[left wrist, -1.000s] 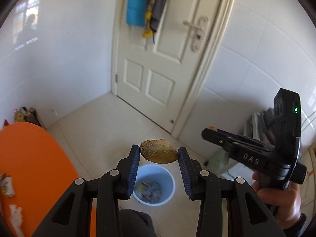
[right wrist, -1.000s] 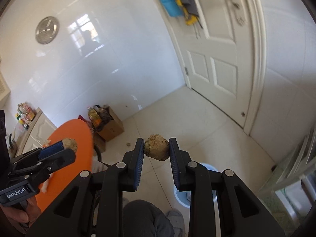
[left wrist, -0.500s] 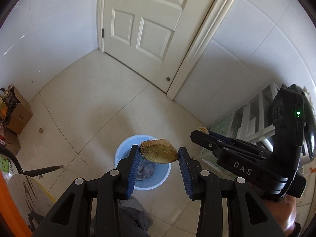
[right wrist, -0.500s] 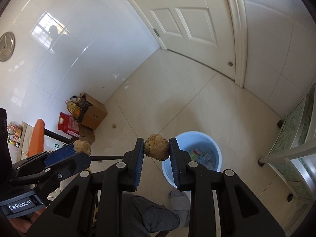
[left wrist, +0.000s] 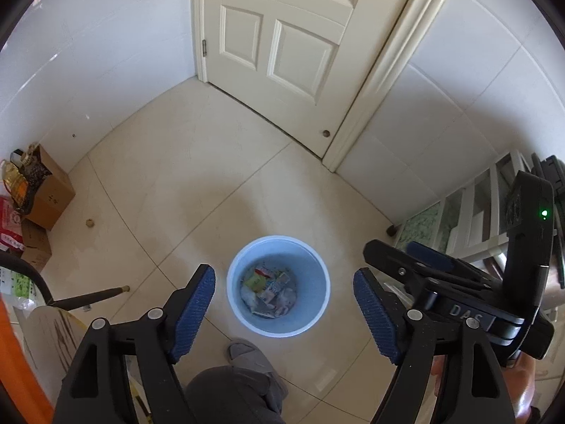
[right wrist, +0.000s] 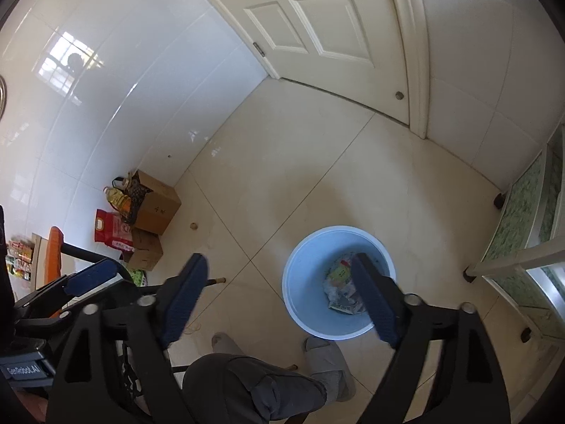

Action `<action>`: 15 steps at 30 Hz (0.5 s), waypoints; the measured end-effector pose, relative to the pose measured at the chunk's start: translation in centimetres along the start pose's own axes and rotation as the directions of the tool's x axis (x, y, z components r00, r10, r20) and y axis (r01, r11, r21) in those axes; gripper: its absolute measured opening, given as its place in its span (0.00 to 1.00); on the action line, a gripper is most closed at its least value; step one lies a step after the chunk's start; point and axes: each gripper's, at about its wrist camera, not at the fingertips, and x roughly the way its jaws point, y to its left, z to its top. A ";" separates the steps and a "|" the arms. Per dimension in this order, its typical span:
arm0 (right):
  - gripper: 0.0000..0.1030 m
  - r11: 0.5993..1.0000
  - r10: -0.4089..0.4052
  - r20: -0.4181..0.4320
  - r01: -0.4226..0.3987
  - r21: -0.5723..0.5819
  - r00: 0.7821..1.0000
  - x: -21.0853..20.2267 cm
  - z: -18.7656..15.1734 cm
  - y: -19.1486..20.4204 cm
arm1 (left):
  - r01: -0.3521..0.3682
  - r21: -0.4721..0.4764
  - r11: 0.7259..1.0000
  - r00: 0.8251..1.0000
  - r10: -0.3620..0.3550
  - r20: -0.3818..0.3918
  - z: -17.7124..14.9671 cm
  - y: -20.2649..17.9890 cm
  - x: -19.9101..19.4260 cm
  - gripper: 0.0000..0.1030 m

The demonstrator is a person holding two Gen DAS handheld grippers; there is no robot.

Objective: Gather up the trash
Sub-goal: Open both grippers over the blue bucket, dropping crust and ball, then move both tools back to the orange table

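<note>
A light blue bin [left wrist: 240, 265] stands on the tiled floor with wrappers [left wrist: 268, 289] and paper in it. My left gripper [left wrist: 282, 274] hangs above it, and the bin shows straight down between its blue pads. Its jaws are opening and nothing is between them. In the right wrist view my right gripper [right wrist: 278, 259] is also above the bin [right wrist: 303, 275], which lies under its right finger. Its jaws are opening wide and hold nothing. The brown lumps are no longer between either pair of jaws, and I cannot pick them out among the trash.
Cardboard boxes [right wrist: 157, 208], an oil bottle and a red bag [right wrist: 106, 231] sit against the left wall. A small brown bit [left wrist: 90, 223] lies on the floor. A white door [left wrist: 282, 35] is beyond, a glass-shelved stand [right wrist: 522, 240] to the right. The person's knee [left wrist: 233, 395] and slippers are below.
Both grippers came down over the bin and tilted toward it. Both sets of jaws have spread apart, and the brown lumps they held are gone from between the pads.
</note>
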 end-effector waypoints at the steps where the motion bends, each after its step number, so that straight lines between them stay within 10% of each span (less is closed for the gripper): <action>1: 1.00 1.000 -0.005 0.008 0.005 0.008 1.000 -0.2 -0.1 0.0 | -0.010 0.006 1.000 1.000 0.010 0.014 -0.3 -0.2 -0.5 0.76; 15: 1.00 0.999 -0.032 0.157 0.037 -0.027 0.987 -8.3 -1.3 5.9 | -0.067 -0.033 0.997 0.962 0.073 0.264 -7.1 0.3 -13.9 0.88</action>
